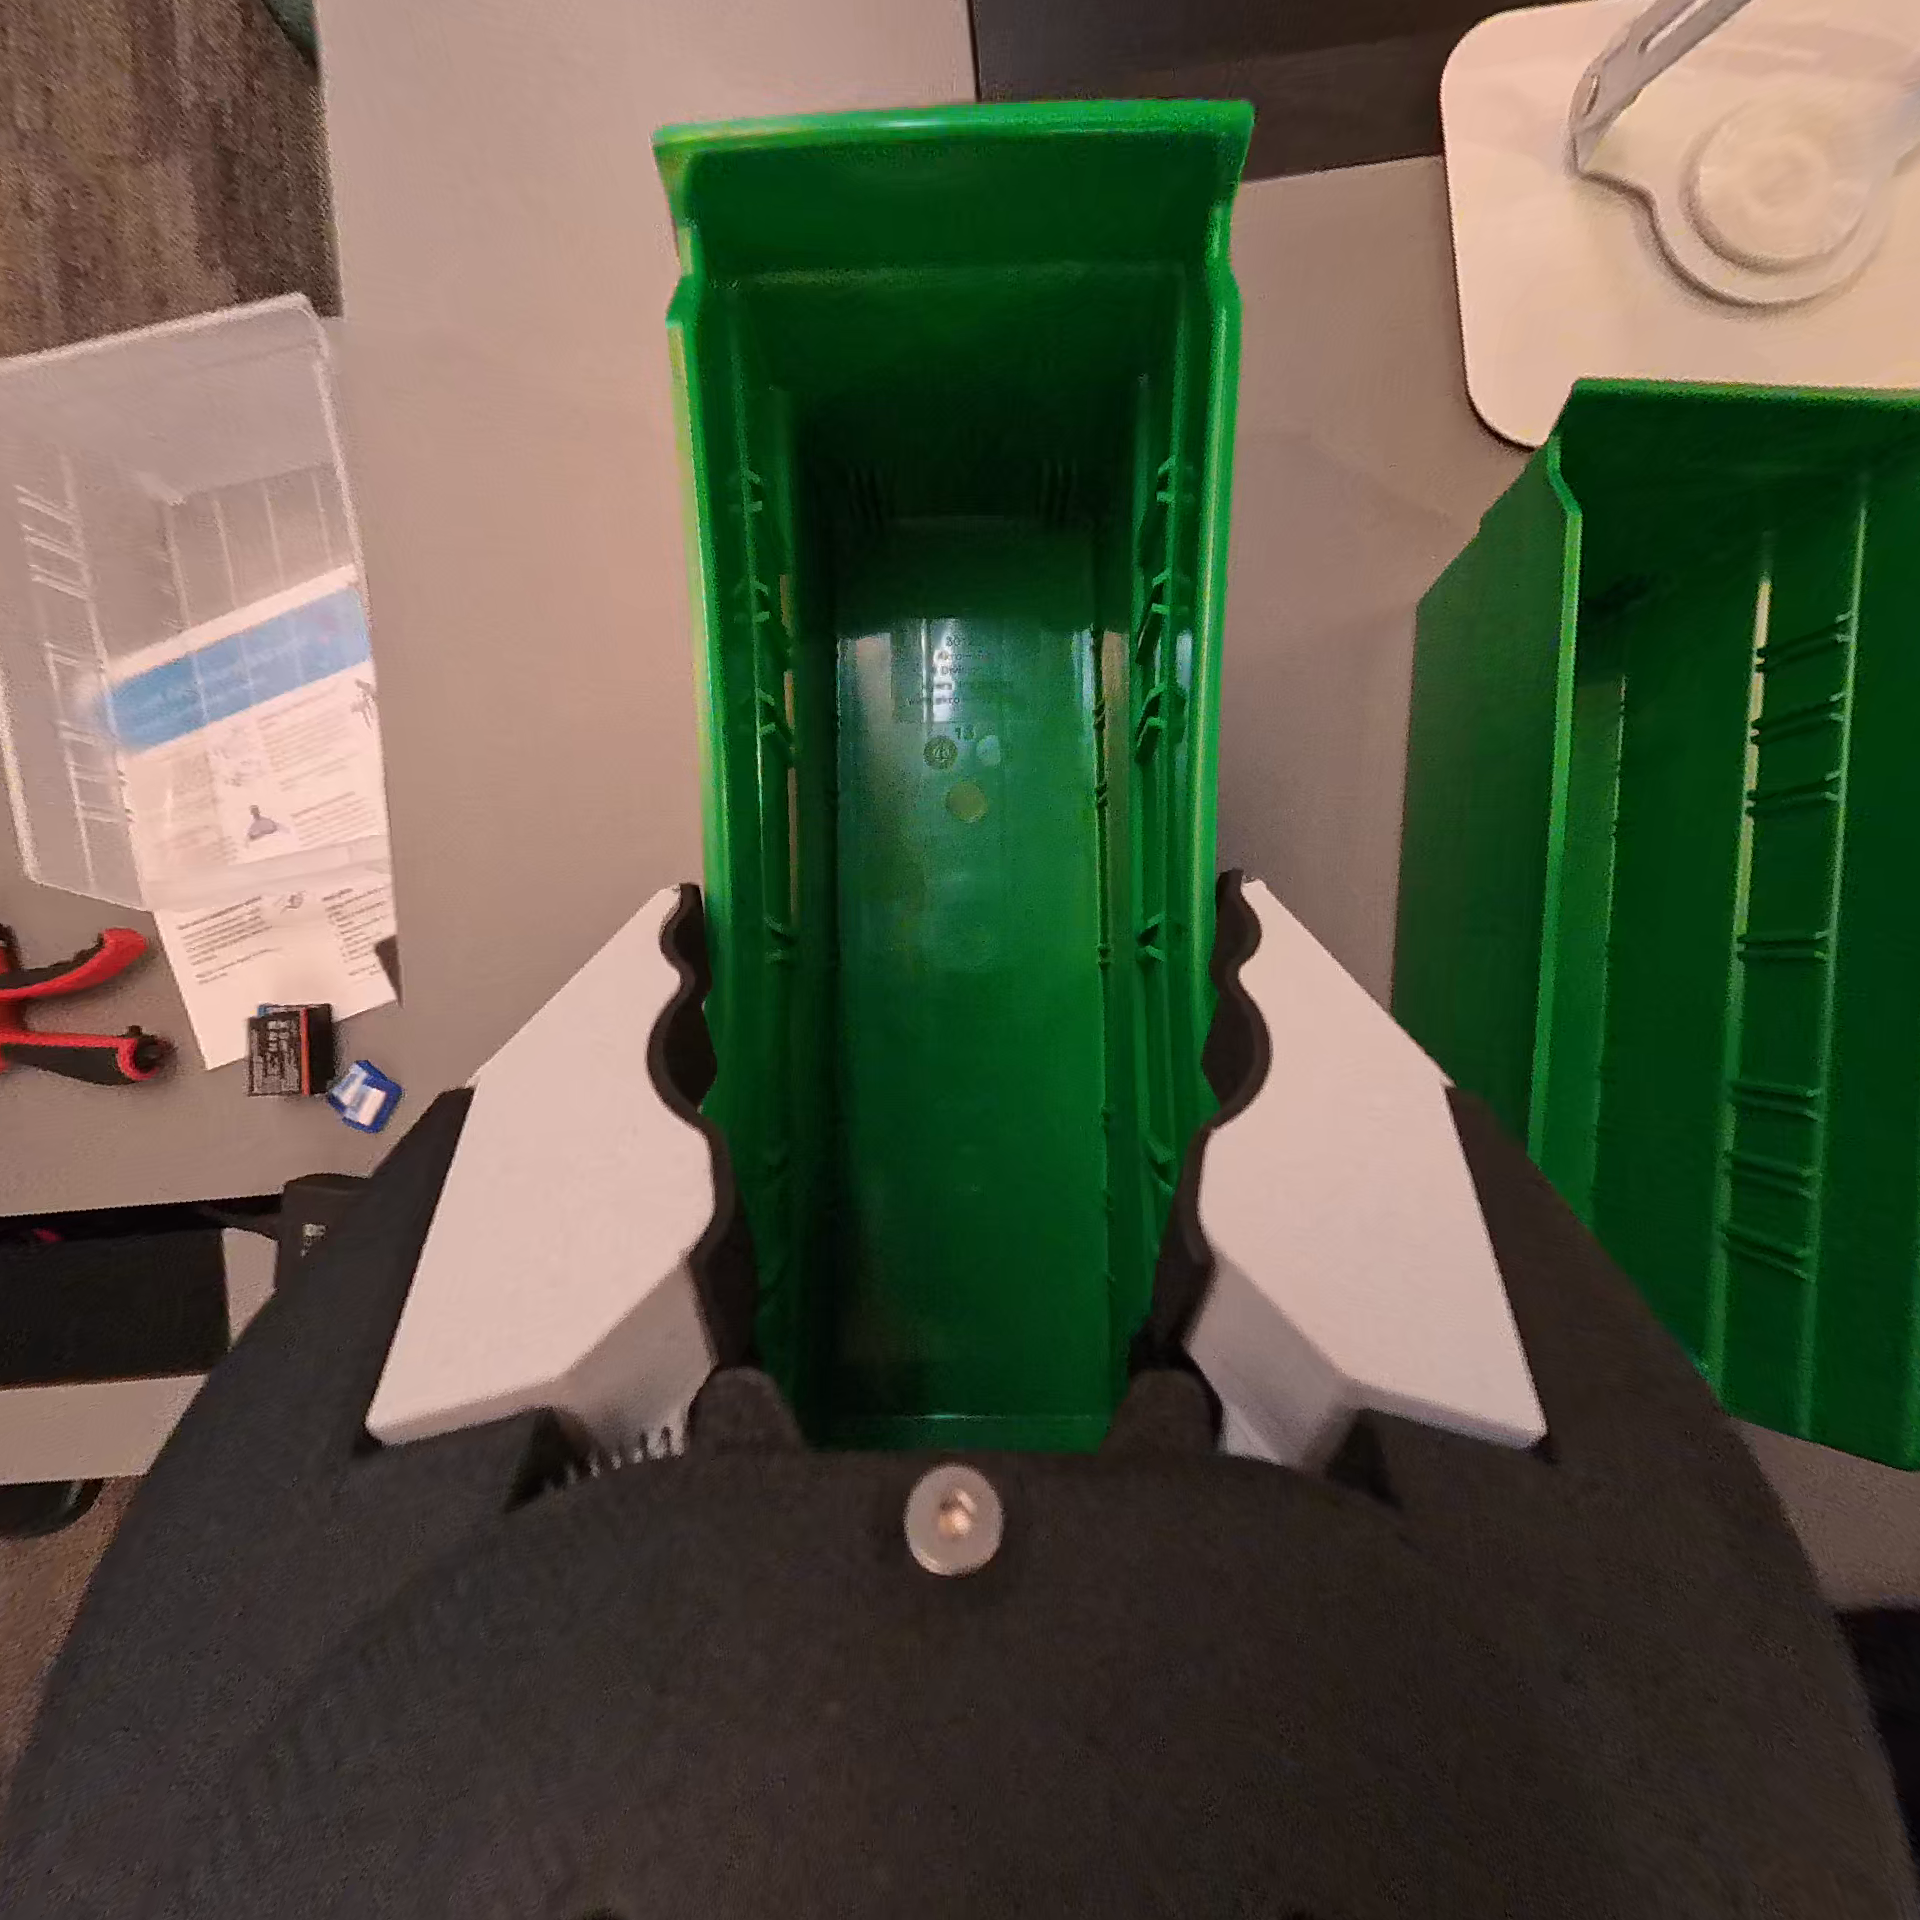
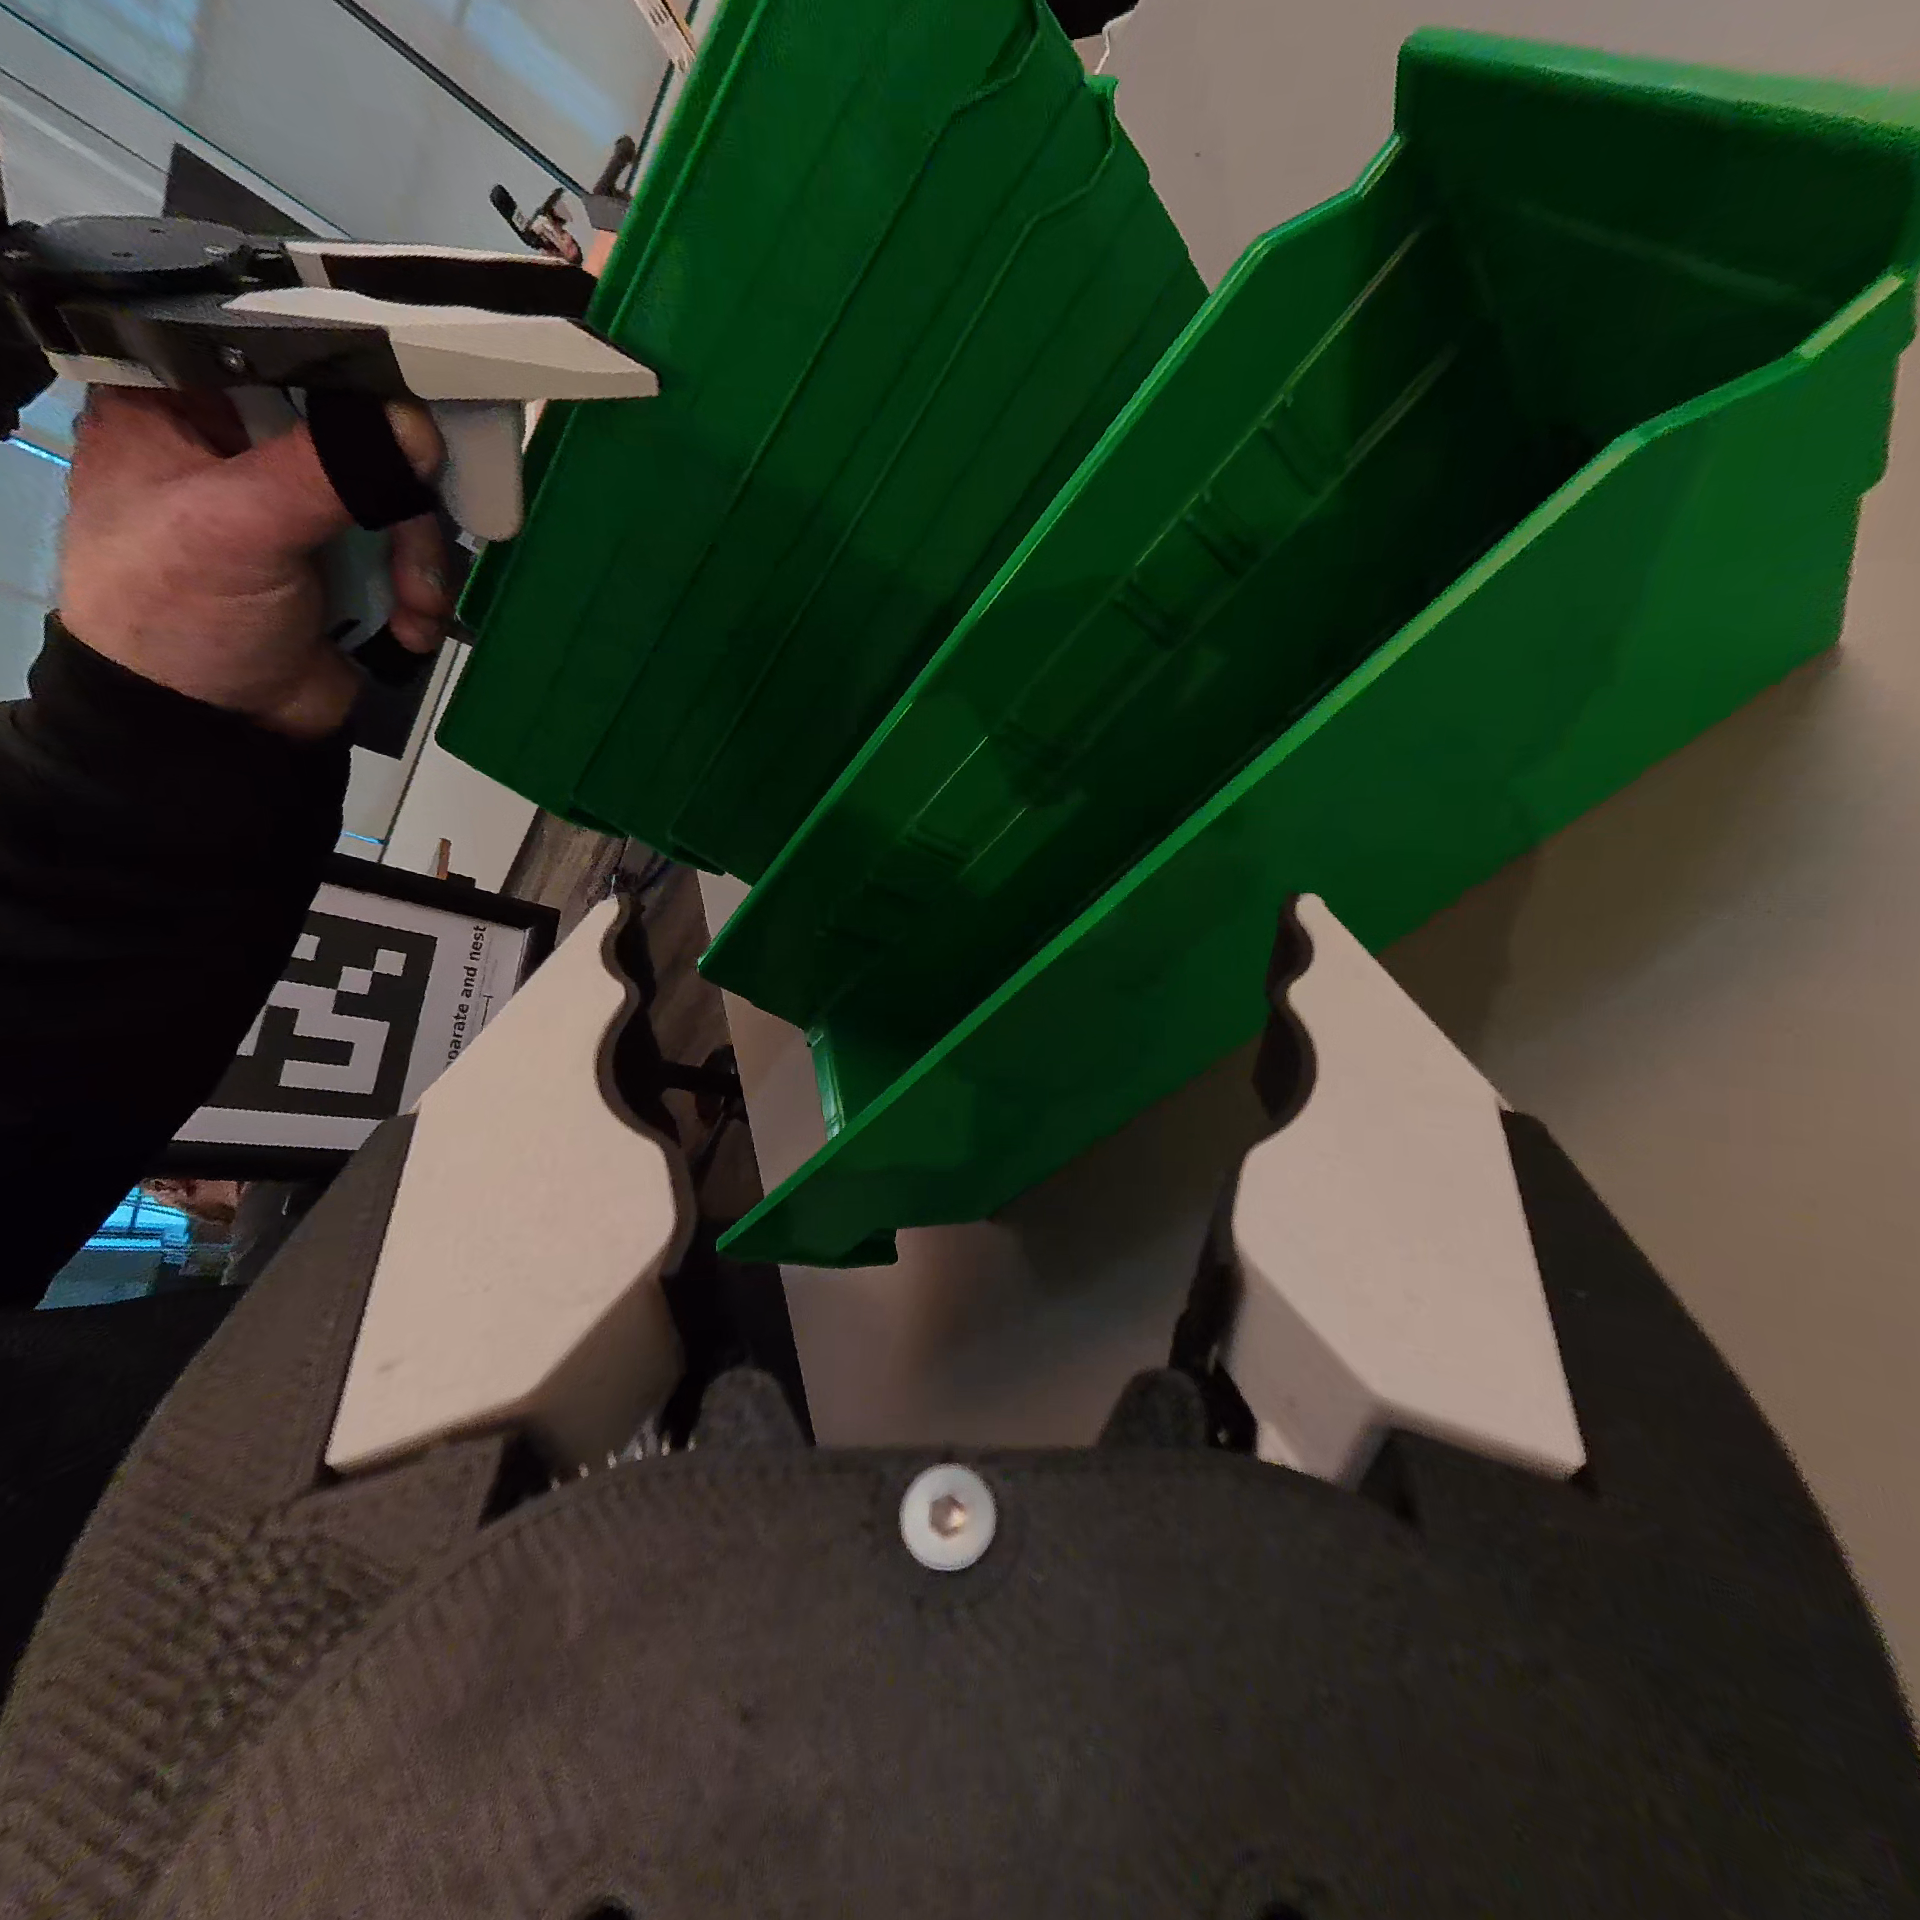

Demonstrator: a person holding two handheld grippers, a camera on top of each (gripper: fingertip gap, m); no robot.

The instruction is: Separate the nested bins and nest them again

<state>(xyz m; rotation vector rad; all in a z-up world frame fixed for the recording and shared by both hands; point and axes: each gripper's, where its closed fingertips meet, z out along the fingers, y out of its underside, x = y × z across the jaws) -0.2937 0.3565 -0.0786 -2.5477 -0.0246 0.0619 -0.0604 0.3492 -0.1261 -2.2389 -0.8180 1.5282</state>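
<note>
Two green bins are apart. The left claw (image 1: 961,1091) clamps one bin (image 1: 961,727) by its side walls and holds it above the table (image 1: 540,520). The second bin (image 2: 1351,623) rests on the table just beside it. The right claw (image 2: 961,1039) gapes wide, empty, at the second bin's near end. Papers (image 1: 260,810) lie to the left.

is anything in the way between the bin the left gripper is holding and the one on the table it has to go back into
Nothing visible. The held bin hangs in the left gripper, raised beside the second bin on the table. That bin's cavity looks empty, and the open right gripper sits back at its near end.
</note>
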